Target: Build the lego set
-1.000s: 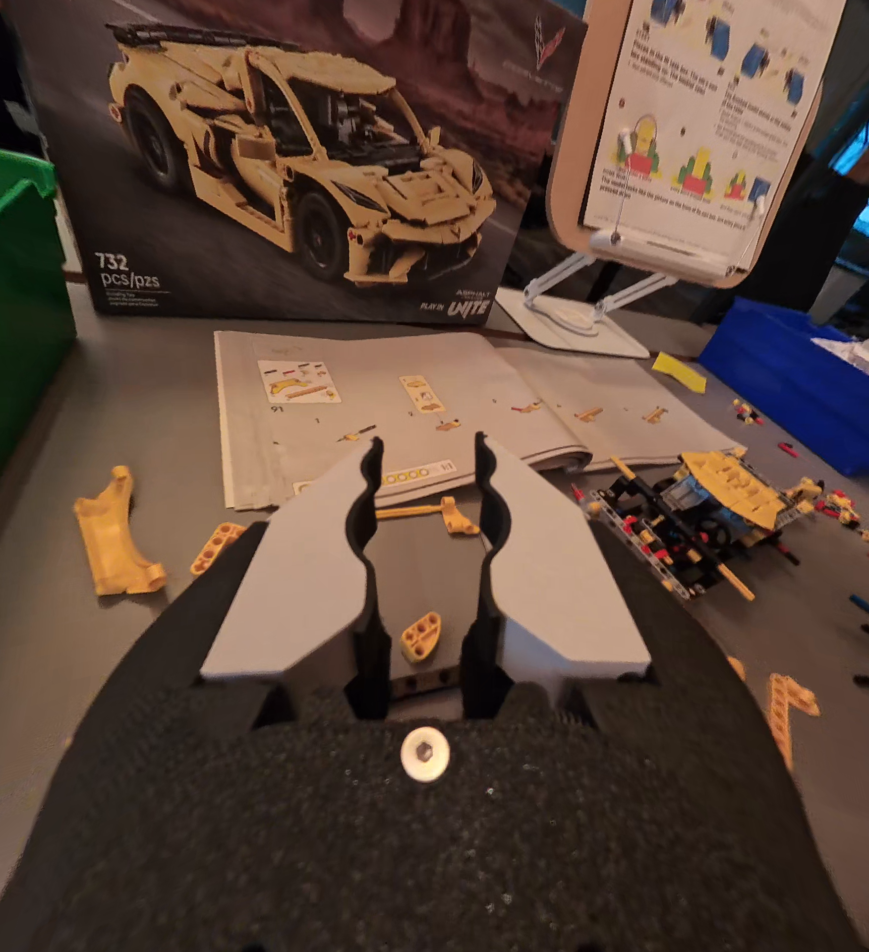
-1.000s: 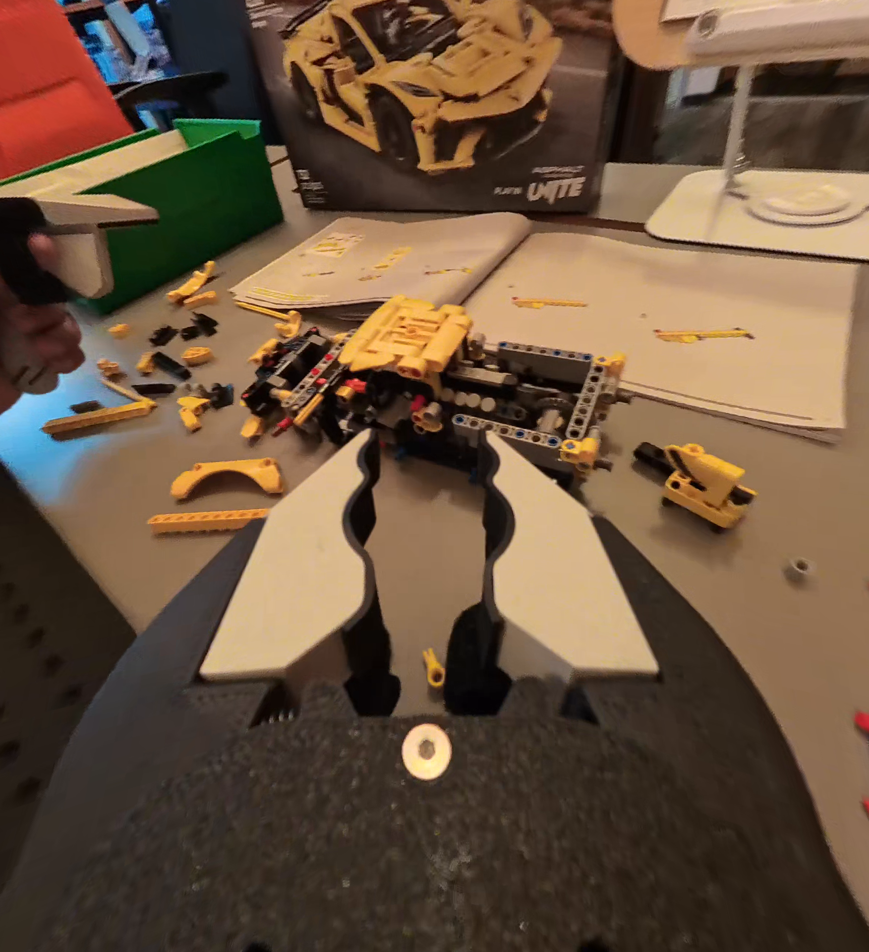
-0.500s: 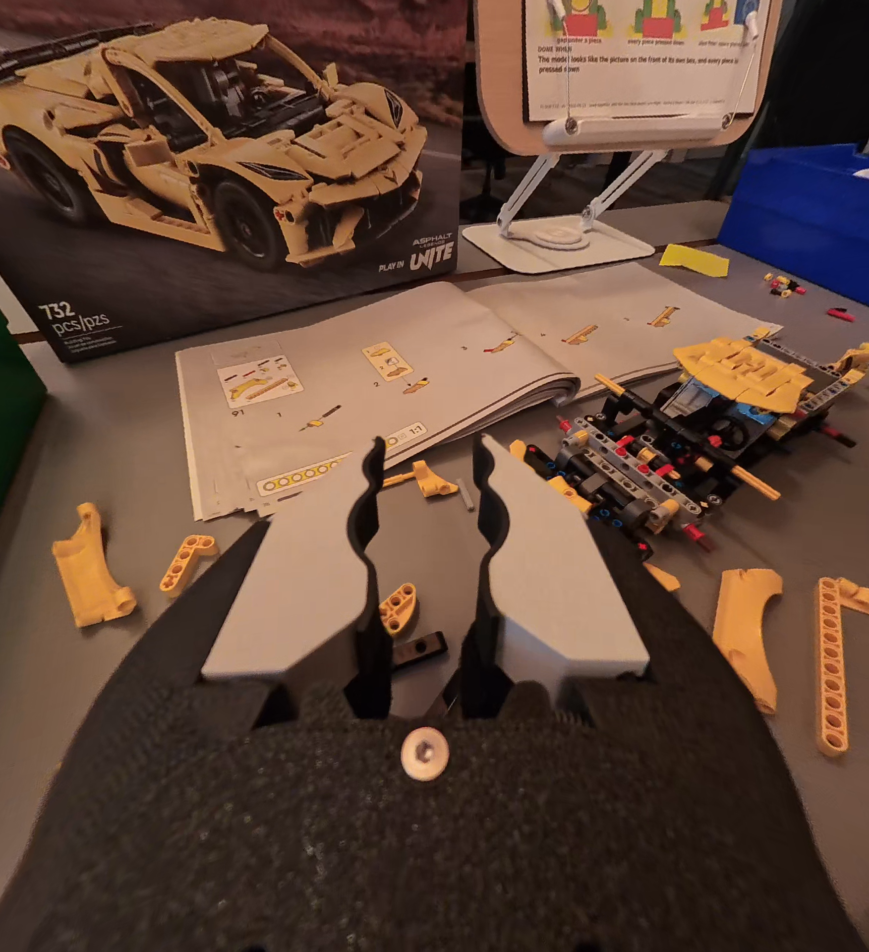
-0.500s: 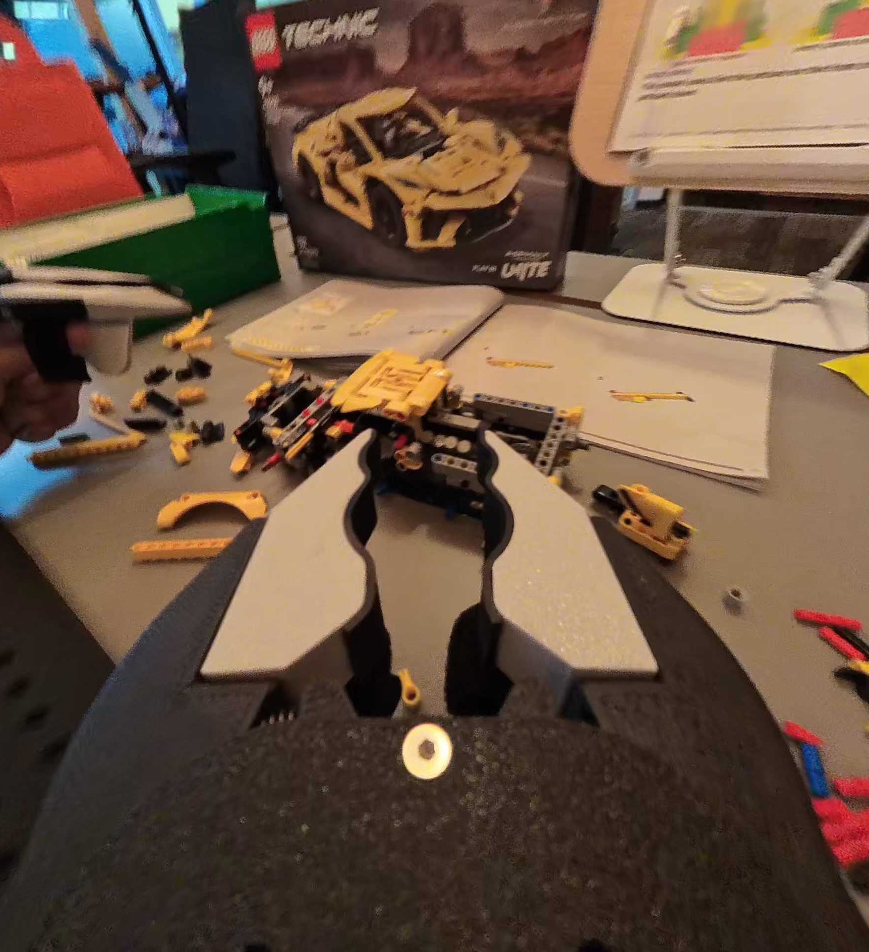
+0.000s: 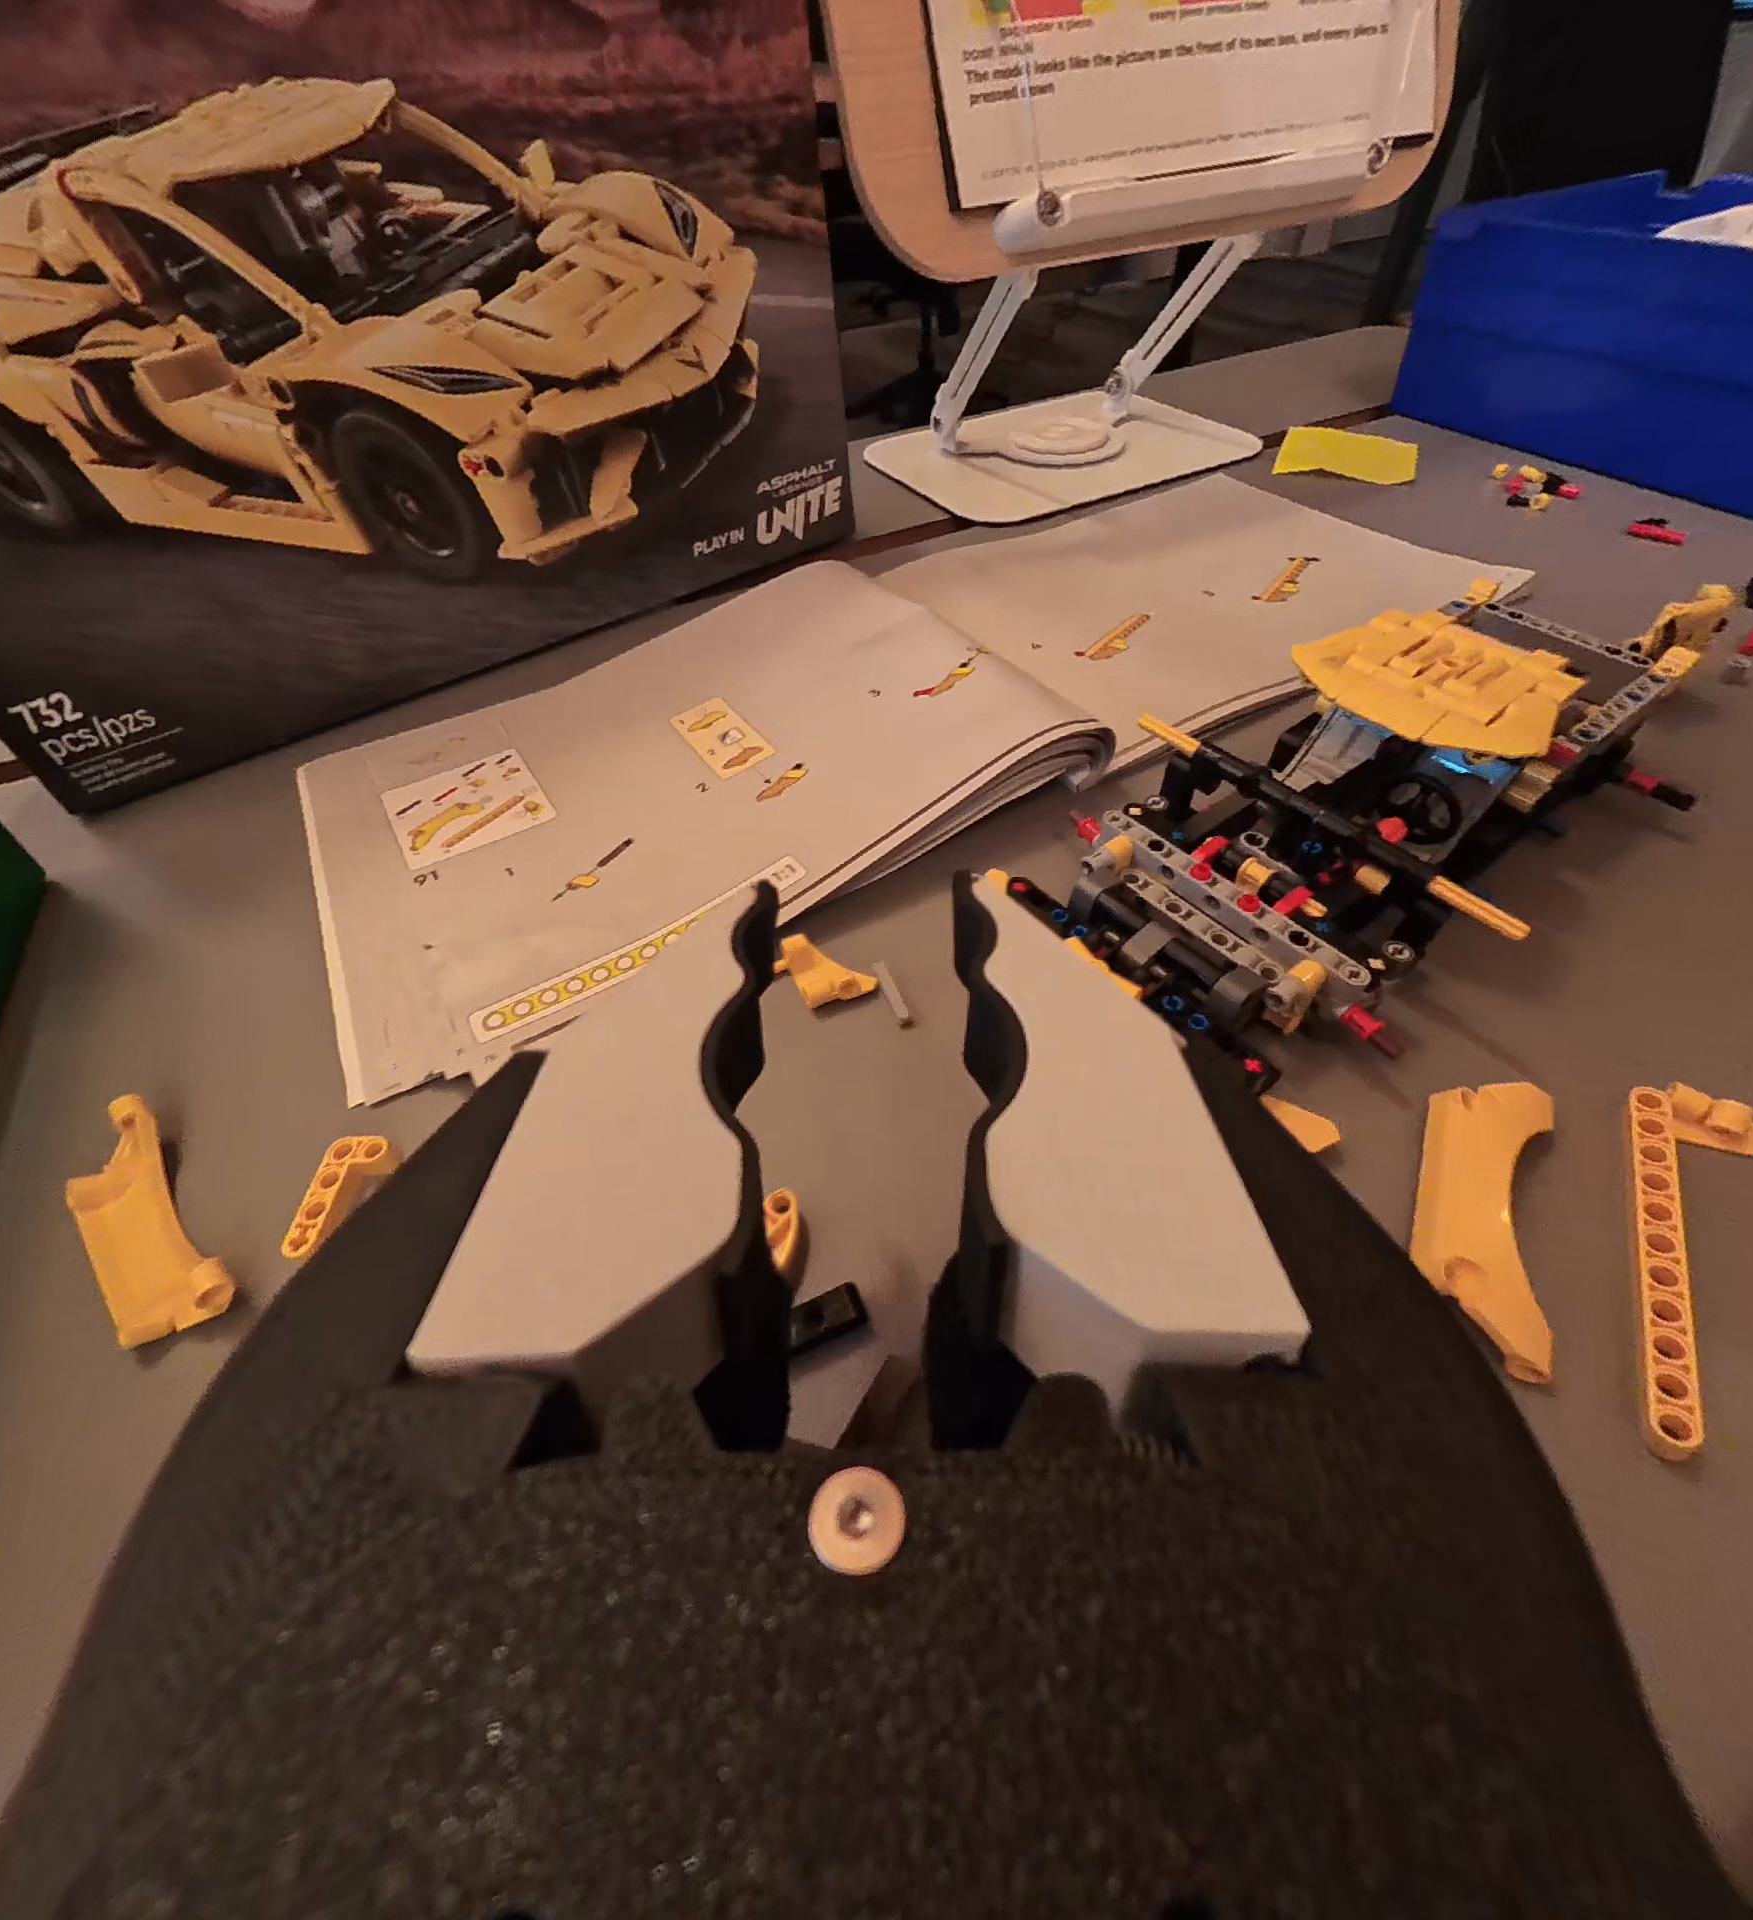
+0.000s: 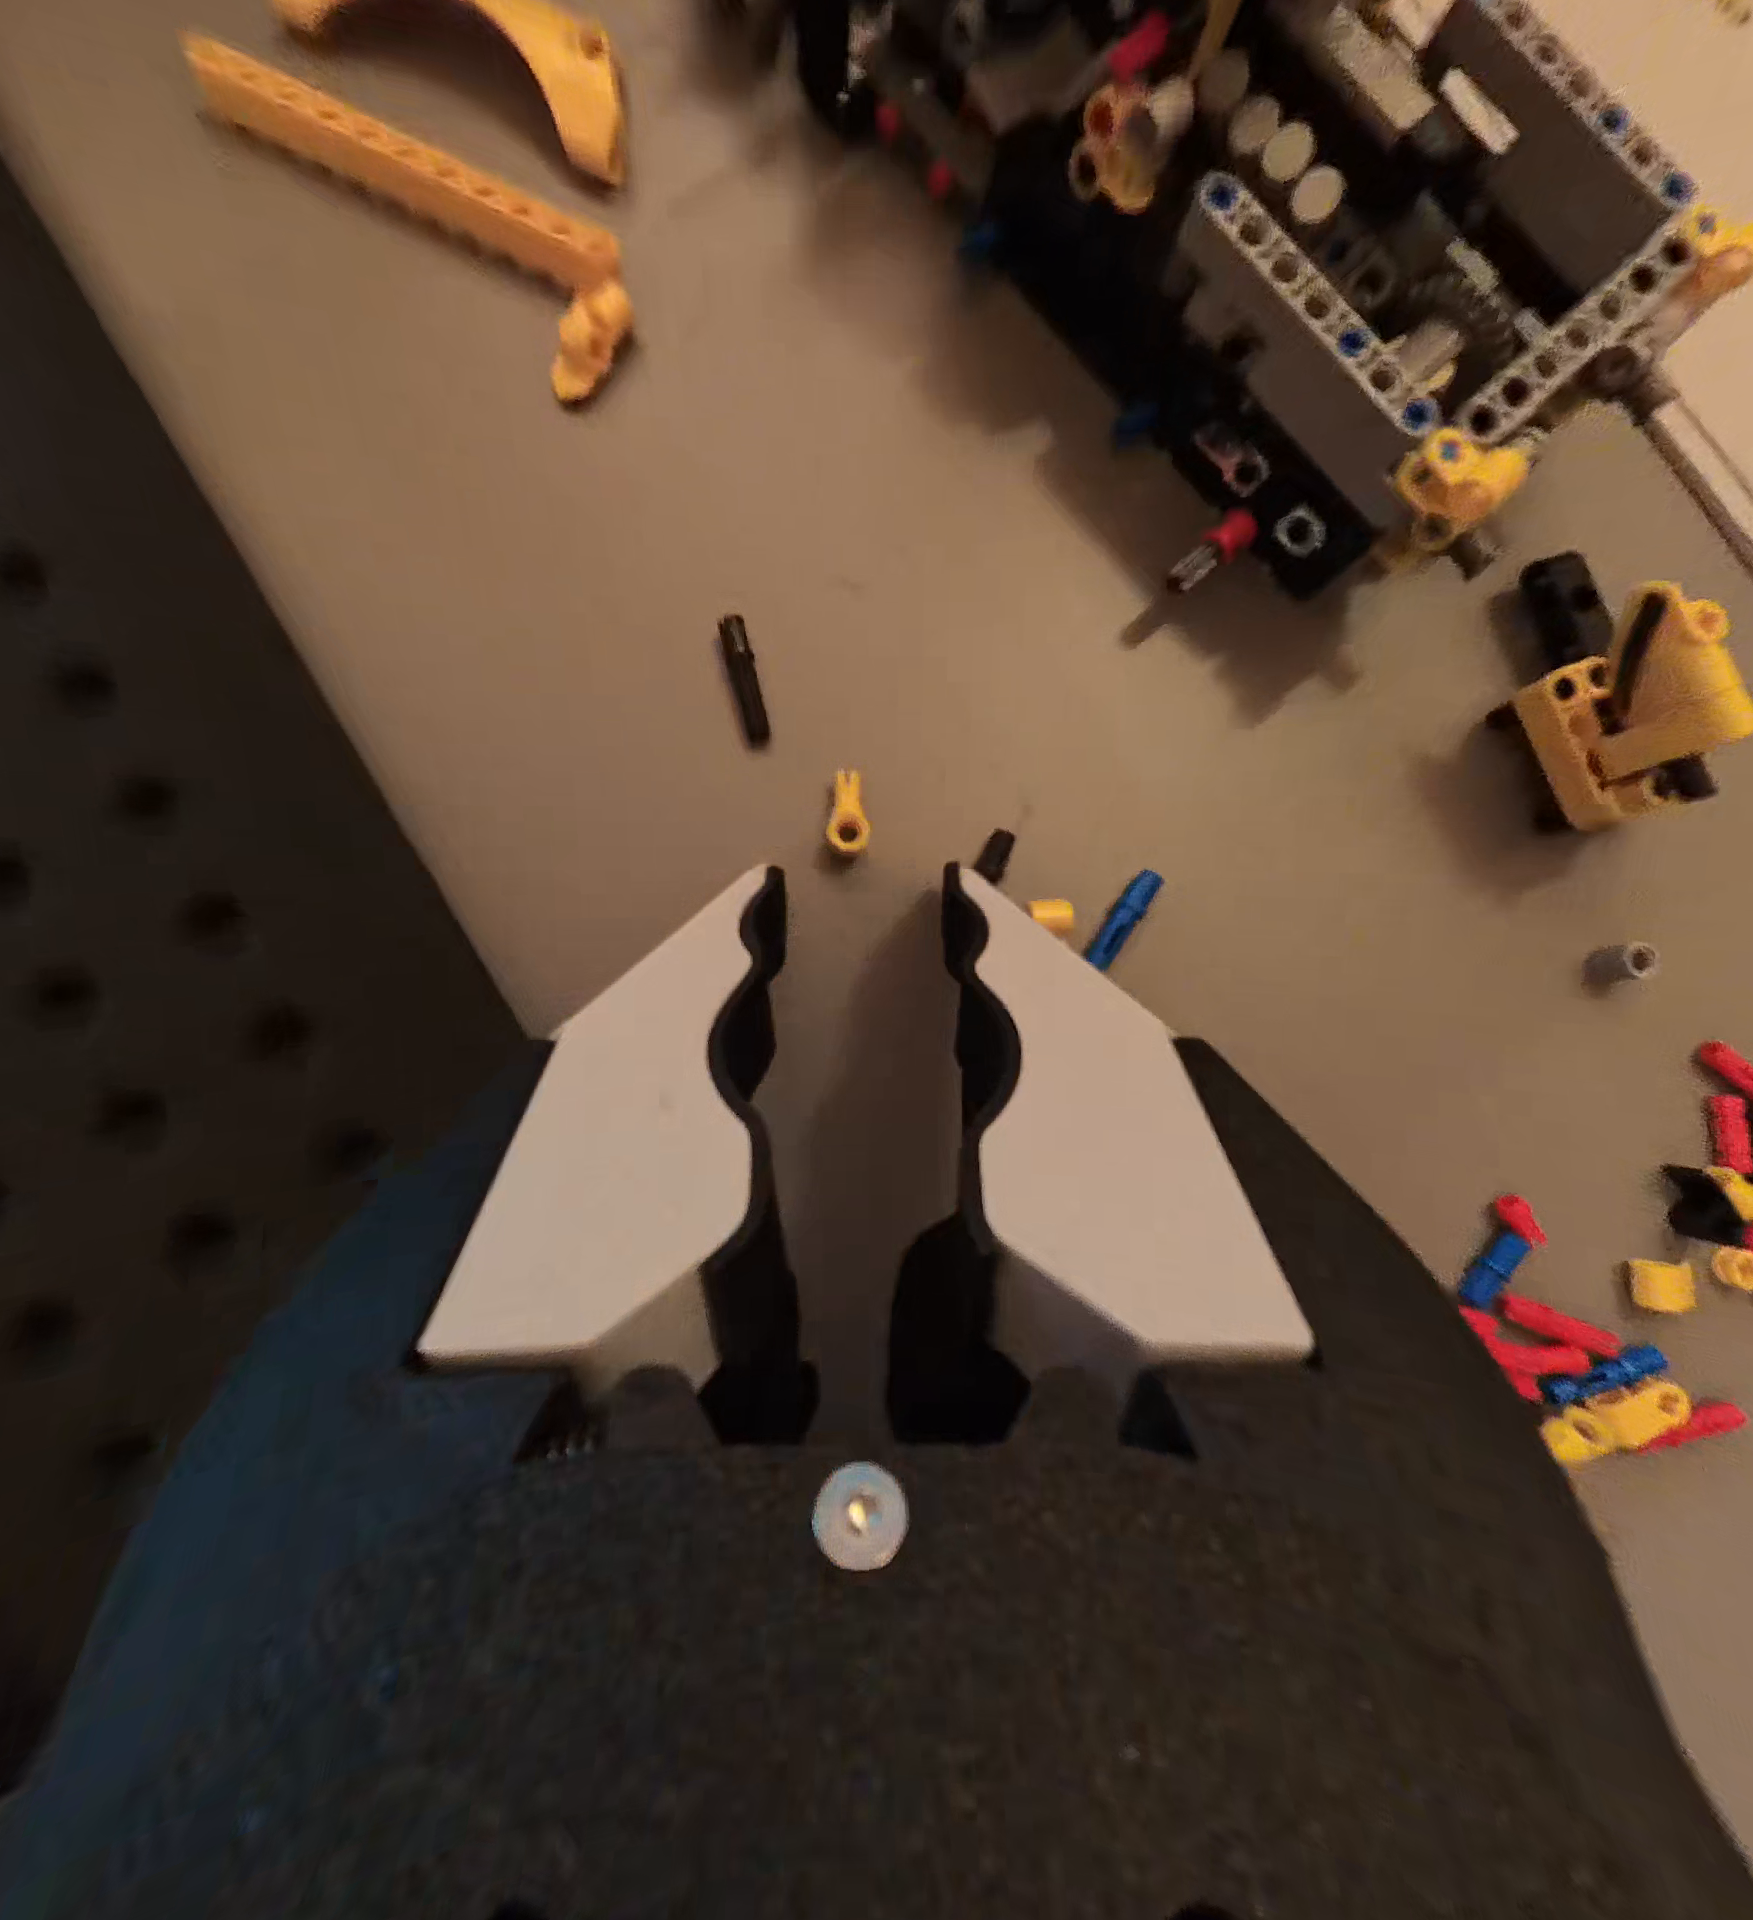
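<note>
Lego car (image 6: 1371,239) is waiting; I am now pointing my right fingers (image 6: 861,883), apart and empty, down at a tiny yellow piece (image 6: 848,816), while my left fingers (image 5: 861,904) are apart too.

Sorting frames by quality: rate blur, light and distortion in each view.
Left wrist view: dim warm light, mostly sharp, instruction booklet readable as pictures, wide-angle bending at the edges. Right wrist view: motion-smeared throughout, the half-built car chassis and loose pins streaked, soft shadows beneath them.
</note>
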